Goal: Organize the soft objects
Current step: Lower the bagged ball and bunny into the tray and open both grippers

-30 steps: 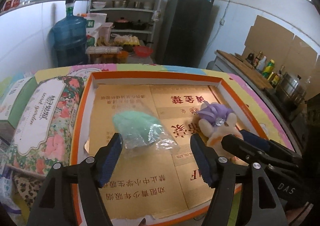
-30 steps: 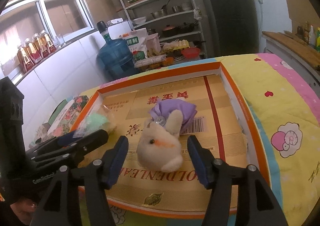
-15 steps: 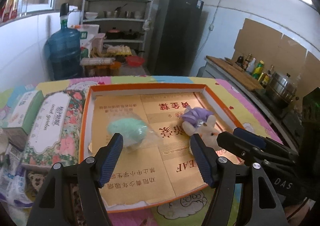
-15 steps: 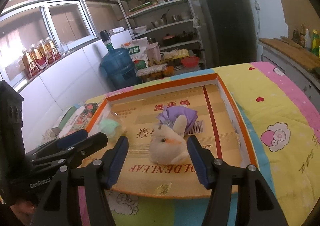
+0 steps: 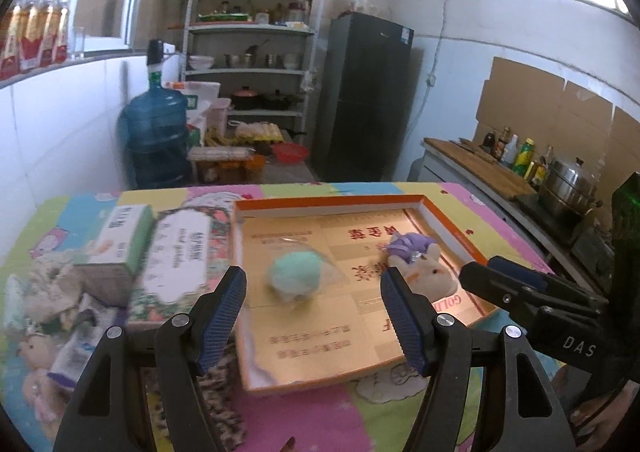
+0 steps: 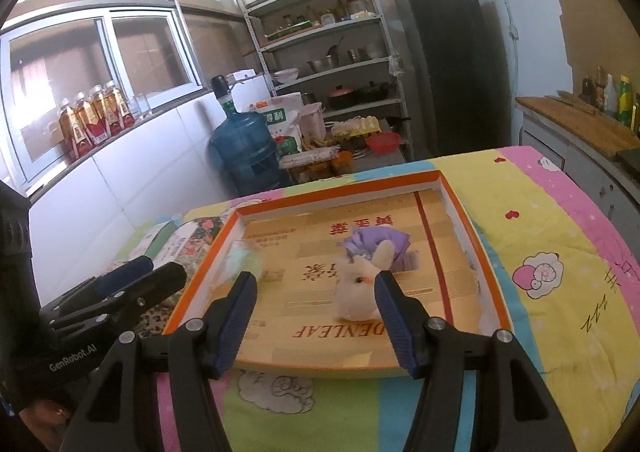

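A shallow orange-rimmed cardboard box (image 5: 336,199) (image 6: 460,204) lies on the table. Inside it are a green soft ball in a clear bag (image 5: 294,276) (image 6: 242,254) and a cream plush rabbit with a purple hat (image 5: 424,270) (image 6: 360,288). My left gripper (image 5: 314,308) is open and empty, held above the box's near edge. My right gripper (image 6: 314,310) is open and empty, near the box's front rim; it also shows in the left wrist view (image 5: 520,288). More soft toys (image 5: 36,364) lie at the table's left.
A floral tissue pack (image 5: 180,252) and a green-white box (image 5: 120,236) lie left of the orange box. A cartoon cloth (image 6: 560,252) covers the table. Behind stand a water jug (image 5: 156,140), shelves (image 5: 256,64) and a dark fridge (image 5: 360,96). A counter (image 5: 500,168) is at right.
Both grippers have drawn back and up from the box, both still open. The green ball and the rabbit stay where they lay in the box.
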`<state>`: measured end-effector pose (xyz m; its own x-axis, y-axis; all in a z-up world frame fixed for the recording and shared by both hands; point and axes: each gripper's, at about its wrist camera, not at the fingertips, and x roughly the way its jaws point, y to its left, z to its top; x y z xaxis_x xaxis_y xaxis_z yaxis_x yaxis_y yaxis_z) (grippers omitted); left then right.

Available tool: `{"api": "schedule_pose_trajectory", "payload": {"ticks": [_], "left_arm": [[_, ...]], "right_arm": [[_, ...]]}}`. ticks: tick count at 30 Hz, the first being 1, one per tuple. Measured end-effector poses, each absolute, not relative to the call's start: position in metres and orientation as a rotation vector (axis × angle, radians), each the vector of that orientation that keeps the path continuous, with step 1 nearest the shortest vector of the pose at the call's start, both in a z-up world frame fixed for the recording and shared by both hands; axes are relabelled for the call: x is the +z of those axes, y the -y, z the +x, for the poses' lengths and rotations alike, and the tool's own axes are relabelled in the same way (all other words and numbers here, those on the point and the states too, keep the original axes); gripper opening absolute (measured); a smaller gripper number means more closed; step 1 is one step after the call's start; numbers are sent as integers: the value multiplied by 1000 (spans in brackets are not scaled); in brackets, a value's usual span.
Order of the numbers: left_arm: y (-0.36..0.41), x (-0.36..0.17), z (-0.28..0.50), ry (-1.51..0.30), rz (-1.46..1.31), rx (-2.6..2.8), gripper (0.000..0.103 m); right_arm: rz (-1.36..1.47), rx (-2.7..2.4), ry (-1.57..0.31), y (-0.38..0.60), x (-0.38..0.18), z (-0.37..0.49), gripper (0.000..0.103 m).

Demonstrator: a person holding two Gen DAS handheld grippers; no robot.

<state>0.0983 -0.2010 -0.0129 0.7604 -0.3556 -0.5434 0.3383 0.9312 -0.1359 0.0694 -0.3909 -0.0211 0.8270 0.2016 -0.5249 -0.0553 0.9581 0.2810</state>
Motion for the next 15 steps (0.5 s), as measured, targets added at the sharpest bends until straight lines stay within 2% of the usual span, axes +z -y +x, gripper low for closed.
{"api": "schedule_pose_trajectory", "payload": {"ticks": [15], "left_arm": [[133, -1, 64, -555, -67, -300, 71]], "right_arm": [[199, 183, -552, 336, 1, 46, 61]]}}
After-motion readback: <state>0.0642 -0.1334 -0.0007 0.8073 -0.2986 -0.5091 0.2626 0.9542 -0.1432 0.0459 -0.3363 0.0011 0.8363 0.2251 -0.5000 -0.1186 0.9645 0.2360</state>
